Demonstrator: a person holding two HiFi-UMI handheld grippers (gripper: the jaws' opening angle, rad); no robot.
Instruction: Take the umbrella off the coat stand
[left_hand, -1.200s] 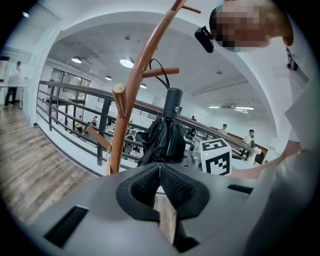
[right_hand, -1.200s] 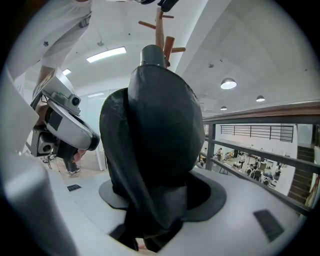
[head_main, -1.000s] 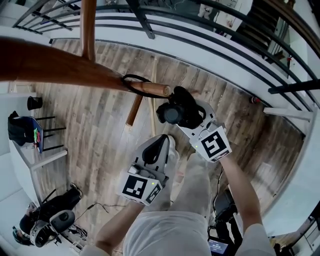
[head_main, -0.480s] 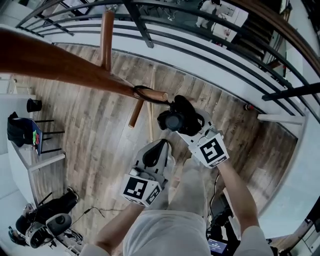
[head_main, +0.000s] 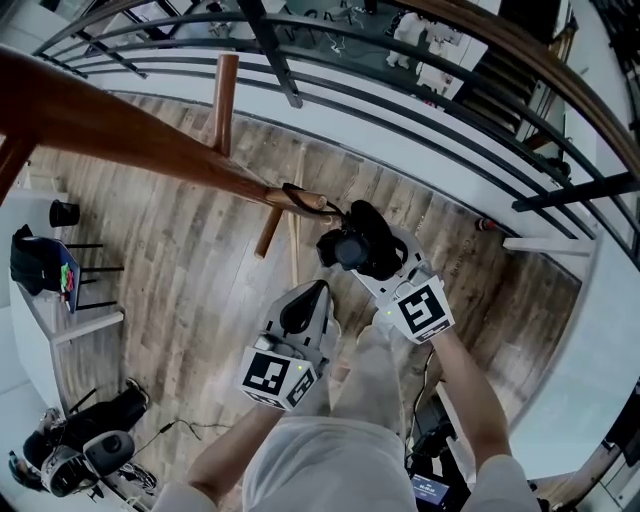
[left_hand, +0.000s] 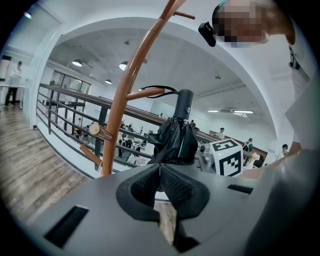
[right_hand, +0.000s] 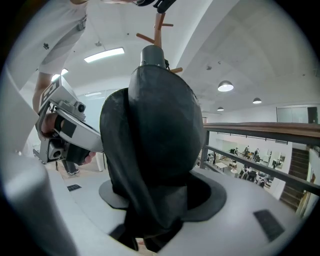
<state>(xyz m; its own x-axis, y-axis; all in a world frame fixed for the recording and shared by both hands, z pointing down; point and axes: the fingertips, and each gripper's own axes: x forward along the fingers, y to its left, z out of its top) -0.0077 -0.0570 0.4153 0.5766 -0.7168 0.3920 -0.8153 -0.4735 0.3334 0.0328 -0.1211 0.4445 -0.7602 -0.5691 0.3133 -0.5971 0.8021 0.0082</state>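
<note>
R gripper (head_main: 362, 258) is clamping the folded black umbrella (head_main: 350, 242) mid-body, jaws partly apart round it. Its strap loop (head_main: 287, 186) is hanging on the coat stand (head_main: 150, 145) peg (head_main: 305, 198). L gripper (head_main: 316, 292) is hovering lower, jaws together, empty. Unhooking step: next move prob. calls for sliding the loop off past the peg tip

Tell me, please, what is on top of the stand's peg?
A black strap from the umbrella loops over the peg; the peg covers the loop's lower run.
</note>
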